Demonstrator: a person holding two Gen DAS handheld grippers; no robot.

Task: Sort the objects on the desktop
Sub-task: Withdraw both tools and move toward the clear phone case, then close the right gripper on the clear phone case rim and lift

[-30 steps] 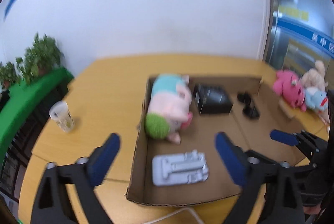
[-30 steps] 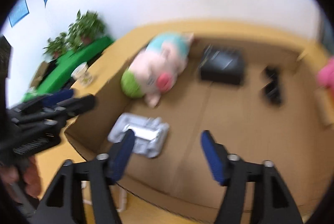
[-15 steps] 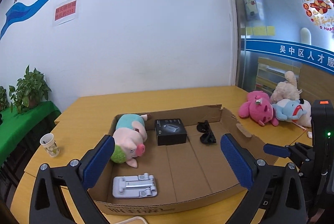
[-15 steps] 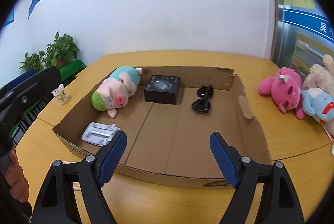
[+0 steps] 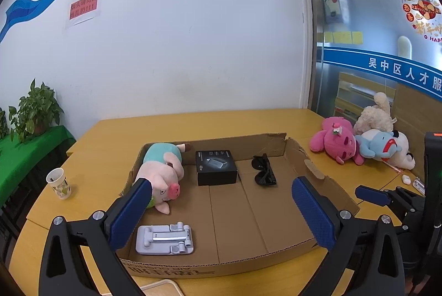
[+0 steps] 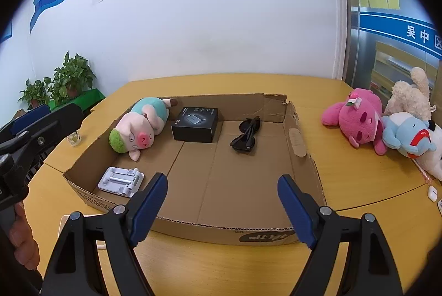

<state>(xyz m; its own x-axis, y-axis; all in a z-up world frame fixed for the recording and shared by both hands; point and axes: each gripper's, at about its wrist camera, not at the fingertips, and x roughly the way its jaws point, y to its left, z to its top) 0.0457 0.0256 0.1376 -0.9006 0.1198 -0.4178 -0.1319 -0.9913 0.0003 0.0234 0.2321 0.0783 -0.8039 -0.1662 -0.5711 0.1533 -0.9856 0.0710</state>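
Observation:
A shallow cardboard box [image 5: 279,147] [image 6: 301,147] lies on the yellow table. In it are a plush pig [image 5: 163,174] [image 6: 138,130], a black box [image 5: 215,167] [image 6: 196,123], black sunglasses [image 5: 263,170] [image 6: 246,137] and a grey phone stand [image 5: 164,238] [image 6: 121,181]. My left gripper [image 5: 221,213] is open and empty, held above the box's near edge. My right gripper [image 6: 223,210] is open and empty, in front of the box's near wall.
A paper cup [image 5: 58,182] stands on the table left of the box. Three plush toys [image 5: 359,144] [image 6: 386,124] lie at the right. Potted plants [image 5: 36,111] stand on a green shelf at the left. A white wall is behind the table.
Both grippers have pulled back and up from inside the box to its near edge. The views have levelled out. The objects in the box have not moved.

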